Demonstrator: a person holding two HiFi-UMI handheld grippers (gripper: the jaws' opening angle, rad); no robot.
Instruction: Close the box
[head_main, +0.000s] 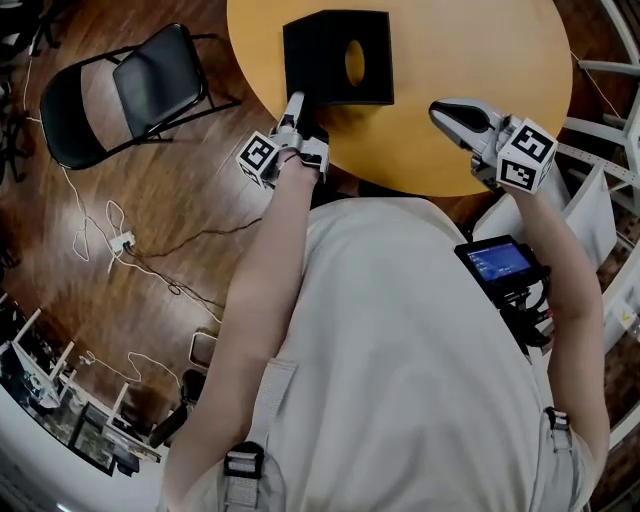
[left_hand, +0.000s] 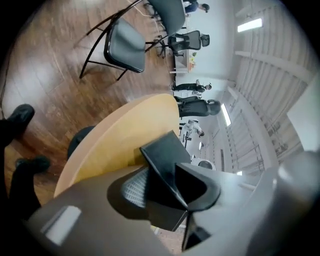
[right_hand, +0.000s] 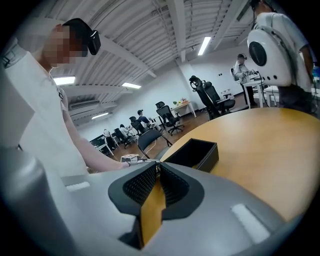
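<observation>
The left claw (head_main: 296, 108) sits just left of centre in the upper part of the head view, at the near left corner of the black box (head_main: 320, 45). In the left gripper view its jaws stand fairly wide, and a stiff, smooth black panel of that box (left_hand: 162, 150) fills the gap. The ribbed left pad (left_hand: 131, 189) lies against one face of the panel and the right jaw against the other.

The box is square and matte with thick walls and stands at top centre on the table. It is open on top, and an oval cut-out (head_main: 355, 62) shows the yellow wood below.

To the right, the right claw (head_main: 445, 112) hovers over the table's near edge, well apart from the box. Its ribbed pads (right_hand: 142, 184) meet at the tips and hold nothing.

The round table (head_main: 470, 60) has a smooth, pale wood top. At upper left of the head view a black folding chair (head_main: 150, 85) with a padded seat stands on a glossy dark plank floor (head_main: 170, 190). A white cable (head_main: 110, 225) trails across it.

The right gripper view shows office chairs (right_hand: 167, 117) at centre, under a ribbed ceiling with strip lights (right_hand: 205, 45).
</observation>
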